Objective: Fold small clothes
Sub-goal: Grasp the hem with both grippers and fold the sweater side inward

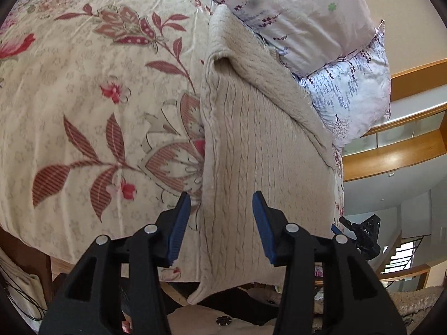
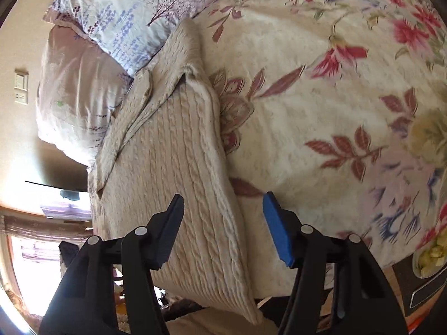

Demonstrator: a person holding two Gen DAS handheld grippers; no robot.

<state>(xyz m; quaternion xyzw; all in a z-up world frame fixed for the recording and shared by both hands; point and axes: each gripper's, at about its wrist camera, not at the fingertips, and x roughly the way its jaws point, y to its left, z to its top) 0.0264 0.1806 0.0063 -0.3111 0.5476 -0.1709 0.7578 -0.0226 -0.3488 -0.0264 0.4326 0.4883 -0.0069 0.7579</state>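
A cream cable-knit sweater [image 1: 251,150], folded into a long strip, lies on a bed covered by a cream quilt printed with red flowers and leaves [image 1: 83,97], its near end drooping over the bed's edge and its far end reaching two pale lilac-printed pillows [image 1: 307,28]. The left claw [image 1: 221,223] points steeply down at the sweater's near end, its blue-padded fingers [image 1: 178,229] parted about halfway, one on each side of the sweater's left fold edge, gripping nothing. The right claw [image 2: 223,223] tilts down likewise over the sweater's right edge, its fingers [image 2: 276,231] spread moderately wide and clear of the knit, holding nothing. The sweater [image 2: 178,145] rests flat on the quilt [image 2: 321,111].
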